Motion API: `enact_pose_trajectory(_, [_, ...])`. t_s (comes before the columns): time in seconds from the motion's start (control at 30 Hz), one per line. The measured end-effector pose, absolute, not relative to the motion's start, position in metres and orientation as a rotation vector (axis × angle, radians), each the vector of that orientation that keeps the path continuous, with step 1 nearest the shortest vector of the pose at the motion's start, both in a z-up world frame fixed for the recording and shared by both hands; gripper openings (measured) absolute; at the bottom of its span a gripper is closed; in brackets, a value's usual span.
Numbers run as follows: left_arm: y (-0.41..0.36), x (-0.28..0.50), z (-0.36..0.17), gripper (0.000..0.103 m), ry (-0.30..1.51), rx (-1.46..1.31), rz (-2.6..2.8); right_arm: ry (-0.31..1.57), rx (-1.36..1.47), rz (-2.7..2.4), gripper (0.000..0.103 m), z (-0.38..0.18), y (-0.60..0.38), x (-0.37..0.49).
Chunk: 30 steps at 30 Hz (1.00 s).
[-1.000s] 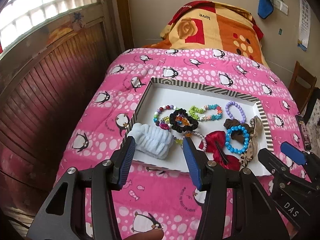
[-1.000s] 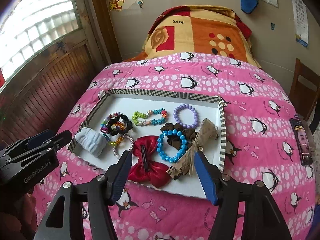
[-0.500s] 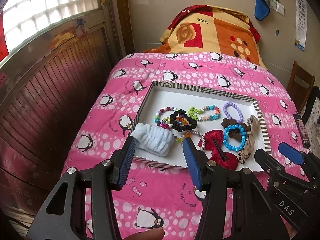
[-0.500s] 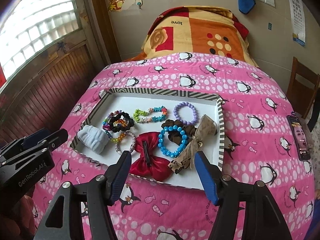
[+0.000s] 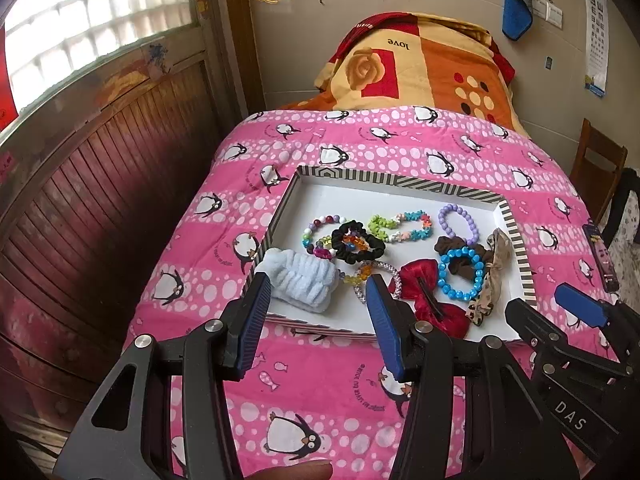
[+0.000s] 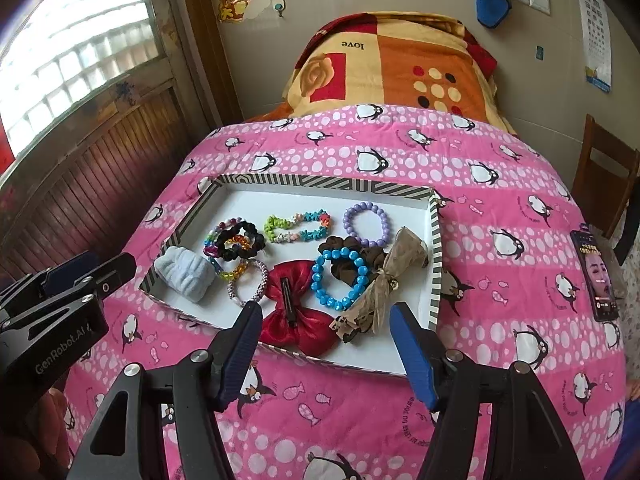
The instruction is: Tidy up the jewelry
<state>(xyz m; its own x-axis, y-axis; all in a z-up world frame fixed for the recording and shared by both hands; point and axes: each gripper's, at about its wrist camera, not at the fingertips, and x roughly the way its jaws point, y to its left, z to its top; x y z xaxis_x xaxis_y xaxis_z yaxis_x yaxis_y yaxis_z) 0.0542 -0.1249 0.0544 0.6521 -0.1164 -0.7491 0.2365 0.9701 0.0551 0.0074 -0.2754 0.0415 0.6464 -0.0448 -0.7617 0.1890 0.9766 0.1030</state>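
Both the left gripper (image 5: pixel 316 318) and right gripper (image 6: pixel 326 344), jaws spread and empty, have backed off the striped tray (image 6: pixel 435 240), jewelry shrinking toward frame center, nothing picked.

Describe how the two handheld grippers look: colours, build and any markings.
Both are matte black angular frames with triangular cut-outs and silver rivets. Each finger carries a blue ribbed pad. The left gripper shows the white lettering "GenRobot.AI" on its side in the right wrist view; the right gripper shows "DAS" in the left wrist view. No cables or sleeves show.
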Motion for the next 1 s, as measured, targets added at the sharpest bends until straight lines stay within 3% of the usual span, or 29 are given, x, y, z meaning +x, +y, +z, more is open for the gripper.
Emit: enact_pose_trajectory(1.0, [-0.1304, 0.049, 0.0516, 0.049, 0.842, 0.162, -0.205, 0.872, 0.18, -0.131, 0.064, 0.0365, -0.2789, 0.0057])
